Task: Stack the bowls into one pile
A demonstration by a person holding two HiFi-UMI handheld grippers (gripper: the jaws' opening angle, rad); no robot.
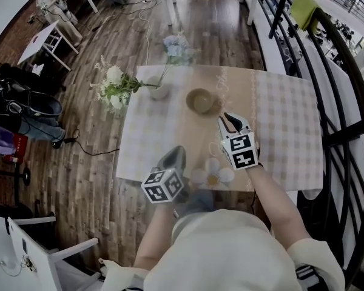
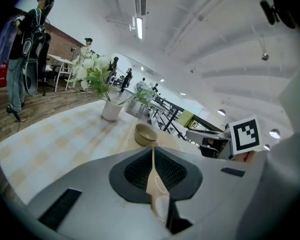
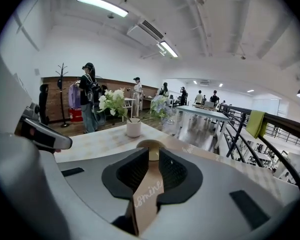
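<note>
Beige bowls [image 1: 200, 100] stand nested in one pile at the far middle of the checked table [image 1: 279, 120]; the left gripper view shows the pile [image 2: 145, 134] ahead, and in the right gripper view its rim [image 3: 150, 145] peeps over the jaws. My right gripper [image 1: 230, 121] hangs just to the near right of the pile, apart from it, its jaws a narrow gap apart with nothing between them [image 3: 153, 156]. My left gripper [image 1: 175, 153] hovers over the table's near edge, shut and empty [image 2: 153, 151].
A white vase [image 1: 156, 90] with white flowers [image 1: 115, 83] stands left of the pile. A daisy-shaped mat [image 1: 212, 171] lies at the near edge between my grippers. A black railing [image 1: 327, 71] runs along the right. A white chair [image 1: 42, 253] stands at the lower left.
</note>
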